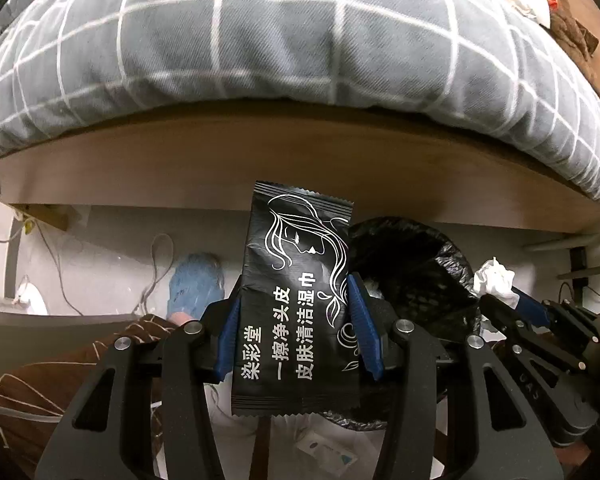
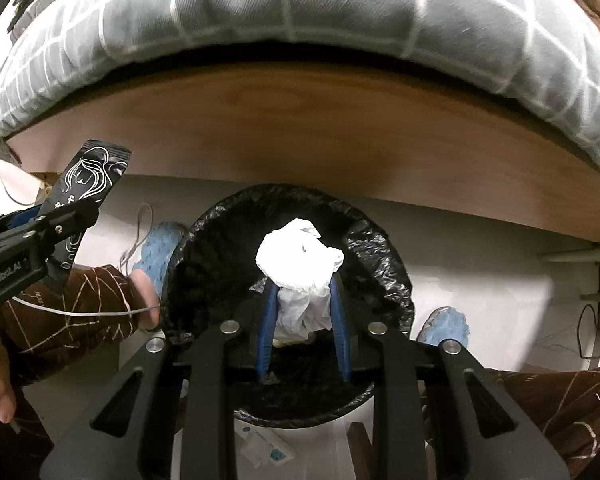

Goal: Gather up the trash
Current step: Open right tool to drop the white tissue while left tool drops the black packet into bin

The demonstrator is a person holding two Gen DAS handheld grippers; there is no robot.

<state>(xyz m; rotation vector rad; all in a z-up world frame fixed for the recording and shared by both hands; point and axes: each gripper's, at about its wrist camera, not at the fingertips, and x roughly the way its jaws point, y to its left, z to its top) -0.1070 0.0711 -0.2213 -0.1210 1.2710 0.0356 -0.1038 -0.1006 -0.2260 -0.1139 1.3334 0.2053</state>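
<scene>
Two items in transit to black-lined round bin (image 2: 380, 240): left tongs (image 1: 296, 300) pinching black printed wet-wipe sachet (image 1: 296, 280), right tongs (image 2: 304, 292) pinching crumpled white tissue (image 2: 300, 256) directly above opening; release due next, sachet needing shift over bin.

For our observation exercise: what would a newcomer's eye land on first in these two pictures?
A black wet-wipe packet with a white line drawing, clamped upright in the left tool. Then a bright crumpled white tissue pinched in the right tool, right above the black-lined bin. Behind both, a grey checked quilt overhangs a wooden bed frame.
</scene>
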